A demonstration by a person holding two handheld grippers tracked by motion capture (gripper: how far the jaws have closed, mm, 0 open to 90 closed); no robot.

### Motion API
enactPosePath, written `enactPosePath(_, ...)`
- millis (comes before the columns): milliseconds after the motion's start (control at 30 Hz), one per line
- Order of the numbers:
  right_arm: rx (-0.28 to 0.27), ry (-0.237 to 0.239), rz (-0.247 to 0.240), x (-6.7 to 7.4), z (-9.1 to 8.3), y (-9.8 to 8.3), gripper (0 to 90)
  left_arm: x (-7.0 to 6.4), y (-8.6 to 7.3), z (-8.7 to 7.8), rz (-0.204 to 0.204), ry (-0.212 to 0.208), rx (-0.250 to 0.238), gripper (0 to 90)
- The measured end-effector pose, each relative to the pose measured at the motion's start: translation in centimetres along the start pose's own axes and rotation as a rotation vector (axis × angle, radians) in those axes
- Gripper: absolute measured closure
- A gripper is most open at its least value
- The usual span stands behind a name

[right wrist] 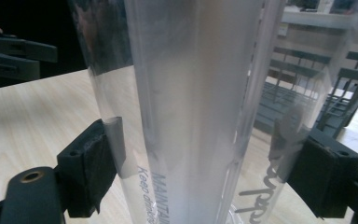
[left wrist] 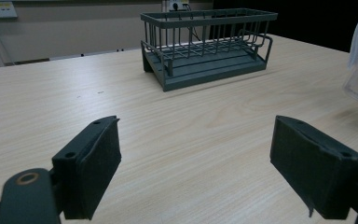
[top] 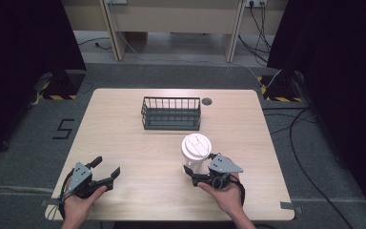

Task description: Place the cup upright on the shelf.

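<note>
cup: clear plastic cup with white lid (top: 196,151), upright on light wooden table (top: 138,143), front-right of centre
right gripper (top: 198,172): jaws pressed to both cup sides, gripping it
left gripper (top: 106,168): jaws wide apart, holding nothing, near front-left edge
basket: dark grey wire basket (top: 171,113), behind cup, well apart

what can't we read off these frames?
- Cup: contents hidden by its white lid in the high view; walls blur in the right claw view.
- Cup print: cut off by the bottom edge.
- Right claw: pads at the cup walls, squeeze unclear.
- Basket: floor partly hidden behind its bars.
</note>
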State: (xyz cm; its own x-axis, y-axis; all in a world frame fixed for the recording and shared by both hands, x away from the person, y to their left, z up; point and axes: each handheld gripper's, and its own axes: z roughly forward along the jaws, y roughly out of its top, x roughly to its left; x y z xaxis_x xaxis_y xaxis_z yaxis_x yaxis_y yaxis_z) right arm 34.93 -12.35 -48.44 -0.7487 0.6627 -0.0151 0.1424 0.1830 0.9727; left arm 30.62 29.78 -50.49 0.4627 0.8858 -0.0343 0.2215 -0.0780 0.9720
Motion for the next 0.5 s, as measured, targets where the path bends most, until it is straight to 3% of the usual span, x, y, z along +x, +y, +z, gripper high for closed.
enactPosePath(500, -0.015, -0.052, -0.005, -1.6, 0.5, 1.4, 18.2, 0.0, -0.1, 0.0, -0.004, 0.004, 0.002, 15.5)
